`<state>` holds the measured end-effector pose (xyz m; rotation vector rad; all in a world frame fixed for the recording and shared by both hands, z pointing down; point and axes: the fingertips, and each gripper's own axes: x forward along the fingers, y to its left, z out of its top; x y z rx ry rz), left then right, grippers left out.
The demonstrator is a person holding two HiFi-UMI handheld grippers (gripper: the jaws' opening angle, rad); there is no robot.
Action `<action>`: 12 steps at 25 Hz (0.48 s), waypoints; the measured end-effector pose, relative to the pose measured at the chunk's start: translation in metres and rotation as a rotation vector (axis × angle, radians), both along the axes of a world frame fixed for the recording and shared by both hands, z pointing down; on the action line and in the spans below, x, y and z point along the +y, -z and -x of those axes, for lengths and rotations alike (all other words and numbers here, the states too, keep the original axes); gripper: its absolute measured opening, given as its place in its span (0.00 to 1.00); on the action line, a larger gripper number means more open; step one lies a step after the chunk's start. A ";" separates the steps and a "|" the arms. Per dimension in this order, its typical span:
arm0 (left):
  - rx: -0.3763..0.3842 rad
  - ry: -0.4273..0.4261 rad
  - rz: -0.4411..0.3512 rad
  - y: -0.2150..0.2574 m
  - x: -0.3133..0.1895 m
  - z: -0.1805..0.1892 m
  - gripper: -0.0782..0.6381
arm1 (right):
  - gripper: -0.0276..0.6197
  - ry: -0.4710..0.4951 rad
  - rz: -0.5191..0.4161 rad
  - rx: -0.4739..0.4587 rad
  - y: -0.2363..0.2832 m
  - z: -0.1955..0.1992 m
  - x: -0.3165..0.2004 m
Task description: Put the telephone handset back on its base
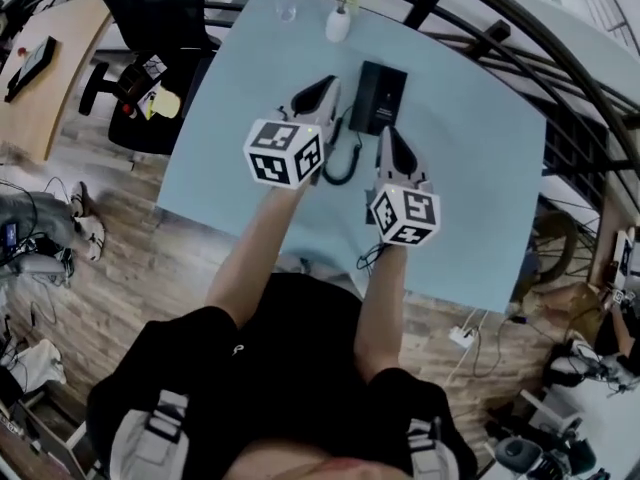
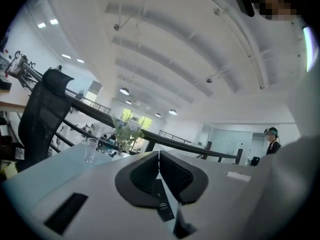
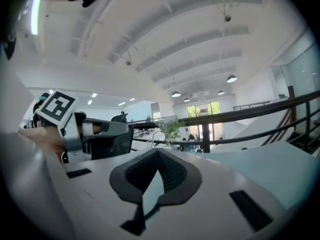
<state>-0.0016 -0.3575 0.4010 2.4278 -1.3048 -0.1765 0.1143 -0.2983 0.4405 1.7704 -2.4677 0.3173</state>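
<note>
Nearest, at the bottom of the frame, is the person's black shirt [image 1: 290, 368]. Two bare arms reach up from it to the middle of the frame. Each hand holds a claw with a black-and-white cube on it. The left claw [image 1: 322, 93] is closed, its two tips touch, and nothing is between them. The right claw [image 1: 389, 140] is closed too and holds nothing. Both claws are over the light blue table [image 1: 480, 188]. Between them a curly black cord [image 1: 340, 168] lies on the table. Just above the right claw's tip, the black phone [image 1: 378, 96] lies flat on the table. I cannot tell if the handset sits on its base. Farther up, at the table's top edge, stand a white vase [image 1: 338, 23] with a green plant and a clear glass [image 1: 287, 3]. A black chair [image 1: 150, 13] is at the upper left.
</note>
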 end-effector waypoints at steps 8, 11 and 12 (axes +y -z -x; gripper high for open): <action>-0.085 0.010 -0.259 0.084 0.057 0.016 0.11 | 0.03 0.008 -0.223 -0.005 0.083 0.021 0.007; -0.128 0.020 -0.313 0.082 0.069 0.016 0.11 | 0.03 0.015 -0.259 -0.056 0.093 0.025 0.012; -0.130 0.020 -0.327 0.080 0.070 0.017 0.11 | 0.03 0.021 -0.270 -0.069 0.095 0.027 0.013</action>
